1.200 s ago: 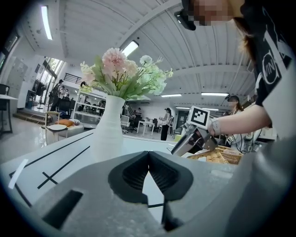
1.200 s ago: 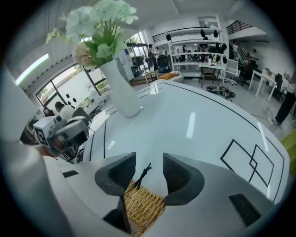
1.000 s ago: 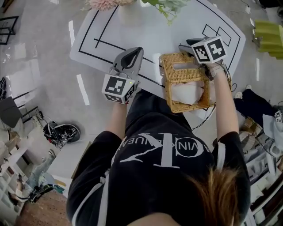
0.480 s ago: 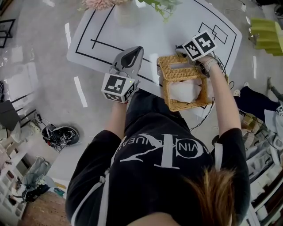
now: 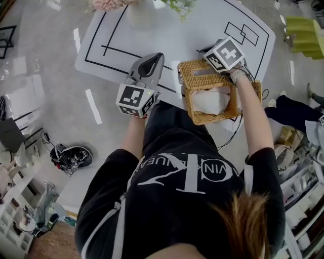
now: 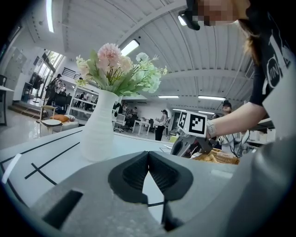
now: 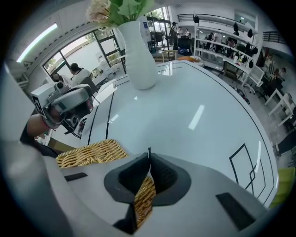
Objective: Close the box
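A woven wicker box (image 5: 229,115) sits at the near edge of the white table (image 5: 172,30), with something white (image 5: 210,100) inside. Its slotted wicker lid (image 5: 198,76) stands open on the far side. My right gripper (image 5: 210,58) points steeply down over the lid's far edge. In the right gripper view its jaws have just been closing, and the right gripper (image 7: 149,155) is shut on a strip of the lid (image 7: 92,152). My left gripper (image 5: 154,56) hovers left of the box. In the left gripper view the left gripper (image 6: 148,152) is shut with nothing in it.
A white vase of pink and green flowers (image 5: 142,12) stands at the table's far side, also seen as the vase (image 6: 99,132) and the vase (image 7: 141,51). Black lines mark the tabletop (image 7: 185,106). Floor clutter lies around the table; other people stand far off.
The right gripper's jaws went from wide open around the lid's edge to closed on it, and the gripper rolled. The lid tilted. The left gripper stayed put.
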